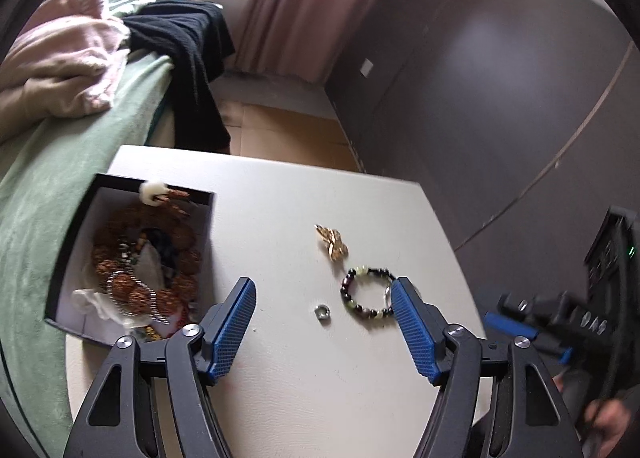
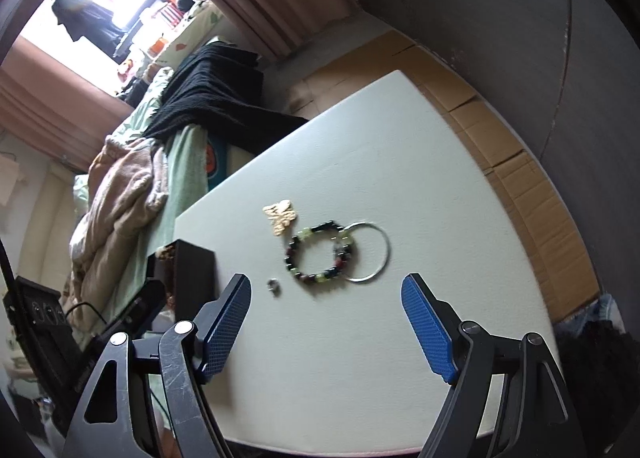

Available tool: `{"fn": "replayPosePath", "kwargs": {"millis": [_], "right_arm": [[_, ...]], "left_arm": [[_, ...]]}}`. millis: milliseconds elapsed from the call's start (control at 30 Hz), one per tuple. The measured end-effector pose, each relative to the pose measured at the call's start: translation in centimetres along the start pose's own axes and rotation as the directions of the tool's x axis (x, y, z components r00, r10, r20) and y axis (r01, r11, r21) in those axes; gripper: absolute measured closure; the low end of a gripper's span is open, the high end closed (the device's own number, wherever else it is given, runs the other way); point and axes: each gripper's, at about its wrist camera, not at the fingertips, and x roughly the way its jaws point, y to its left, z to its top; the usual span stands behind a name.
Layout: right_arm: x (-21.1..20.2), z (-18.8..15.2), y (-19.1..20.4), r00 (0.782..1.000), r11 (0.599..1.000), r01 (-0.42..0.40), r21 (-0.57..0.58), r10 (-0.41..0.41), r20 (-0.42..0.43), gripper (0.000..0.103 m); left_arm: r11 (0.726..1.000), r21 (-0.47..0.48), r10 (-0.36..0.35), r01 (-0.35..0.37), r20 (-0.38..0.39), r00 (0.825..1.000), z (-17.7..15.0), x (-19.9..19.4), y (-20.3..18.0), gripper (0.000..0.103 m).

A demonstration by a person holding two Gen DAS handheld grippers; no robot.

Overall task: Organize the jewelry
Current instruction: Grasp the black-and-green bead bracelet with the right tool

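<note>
On the white table (image 1: 280,194) lie a gold butterfly brooch (image 1: 332,242), a dark and green beaded bracelet (image 1: 366,293), a small silver ring (image 1: 322,313) and a silver hoop (image 2: 370,252) that overlaps the bracelet. A black box with a white inside (image 1: 132,258) at the left holds brown beaded jewelry and a chain. My left gripper (image 1: 323,300) is open and empty over the ring and bracelet. My right gripper (image 2: 326,298) is open and empty just short of the bracelet (image 2: 320,254), brooch (image 2: 281,215) and ring (image 2: 274,285). The right gripper also shows in the left wrist view (image 1: 516,328).
A bed with a green blanket (image 1: 44,186), a pink garment (image 1: 60,62) and a black garment (image 1: 188,50) runs along the table's left side. Flattened cardboard (image 2: 500,130) covers the floor beyond the table. A dark wall (image 1: 500,78) stands at the right.
</note>
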Motion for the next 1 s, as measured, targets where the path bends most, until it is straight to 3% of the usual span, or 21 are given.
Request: {"fn": "replayPosePath", "kwargs": {"millis": [200,567,700,733,867,1000], "right_arm": [[-0.2,0.5,-1.5,1.000,0.999,-0.013,0.035,0.012,0.011,0.025],[0.3,1.1,-1.7,1.000,0.999,0.004,0.042,-0.004,0.007,0.028],[0.8,1.3,-1.5,1.000,0.999,0.014,0.035,-0.014,0.000,0.028],[0.9,1.3,-1.5,1.000,0.999,0.016,0.030,-0.016,-0.002,0.031],[2.3,1.5,-1.3,0.999,1.000,0.011,0.024,-0.011,-0.032,0.045],[4.1,1.6,-0.8,0.998,1.000,0.016,0.010,-0.016,-0.068,0.062]], "left_arm": [[0.995,0.077,0.066,-0.060,-0.077,0.995,-0.9,2.9,-1.3,0.046],[0.963,0.213,0.194,-0.163,-0.134,0.972,-2.5,7.2,-2.5,0.056],[0.956,0.236,0.207,-0.172,-0.131,0.970,-2.7,7.7,-2.6,0.077],[0.950,0.248,0.223,-0.188,-0.121,0.967,-2.7,7.7,-2.6,0.089],[0.963,0.215,0.196,-0.164,-0.140,0.970,-2.2,7.6,-2.0,0.103],[0.972,0.182,0.170,-0.147,-0.115,0.979,-1.3,6.6,-1.4,0.103]]}}
